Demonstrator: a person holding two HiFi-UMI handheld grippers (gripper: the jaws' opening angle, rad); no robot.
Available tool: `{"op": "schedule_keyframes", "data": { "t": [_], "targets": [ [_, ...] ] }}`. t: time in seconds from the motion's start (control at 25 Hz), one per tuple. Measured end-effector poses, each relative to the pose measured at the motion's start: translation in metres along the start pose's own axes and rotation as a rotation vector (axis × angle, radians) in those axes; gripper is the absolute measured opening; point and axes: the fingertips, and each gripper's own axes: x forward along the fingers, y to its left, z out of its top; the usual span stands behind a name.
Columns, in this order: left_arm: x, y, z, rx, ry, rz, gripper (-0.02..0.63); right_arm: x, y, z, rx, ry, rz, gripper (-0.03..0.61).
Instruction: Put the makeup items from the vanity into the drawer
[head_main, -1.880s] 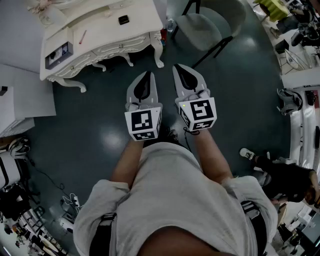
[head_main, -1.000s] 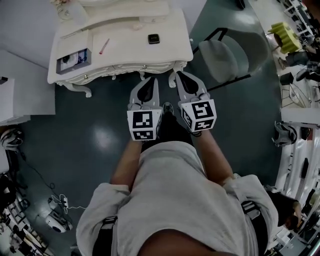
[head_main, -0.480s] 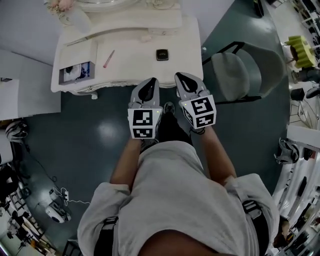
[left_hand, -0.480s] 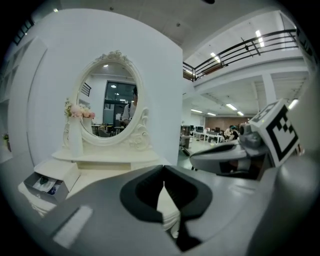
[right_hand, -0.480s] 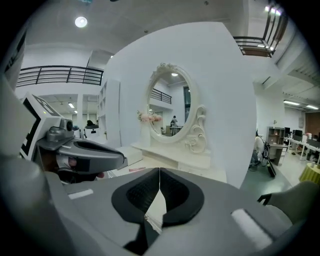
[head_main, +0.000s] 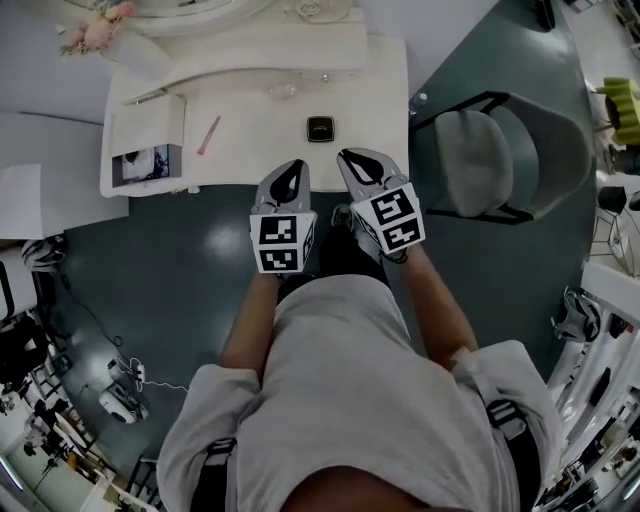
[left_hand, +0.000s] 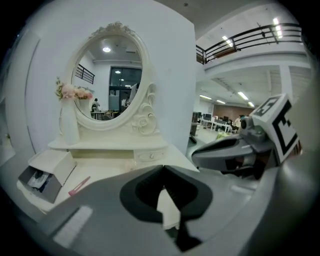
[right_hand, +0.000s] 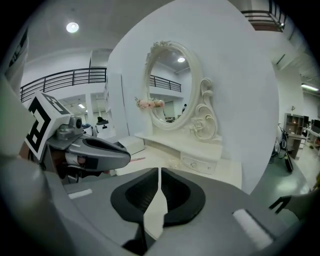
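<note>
Black compact (head_main: 320, 128) and pink stick (head_main: 209, 134) lie loose on vanity (head_main: 260, 145), compact at 1 o'clock of left gripper (head_main: 292, 166), stick at 10; it and right gripper (head_main: 352, 156) both closed, empty, so closed tips reaching in could shove either item off the near edge.

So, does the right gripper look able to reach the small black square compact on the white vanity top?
Probably yes. The small black square compact lies exposed on the white vanity top just ahead of the right gripper, nothing between; its shut jaws must open.
</note>
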Motion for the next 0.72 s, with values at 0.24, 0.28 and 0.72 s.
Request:
{"op": "schedule_keyframes", "data": {
  "t": [0.24,0.28,0.72],
  "targets": [
    [0.028,0.005,-0.017,-0.031,0.064,0.016,0.003,0.025,-0.011,-0.016,-0.008,0.055,0.053,0.018],
    [0.032,0.006,-0.021,-0.035,0.075,0.017,0.003,0.029,-0.012,-0.02,-0.005,0.065,0.06,0.018],
    [0.072,0.029,-0.055,-0.03,0.157,-0.016,0.003,0.066,-0.021,-0.051,0.025,0.129,0.05,0.015]
  ]
}}
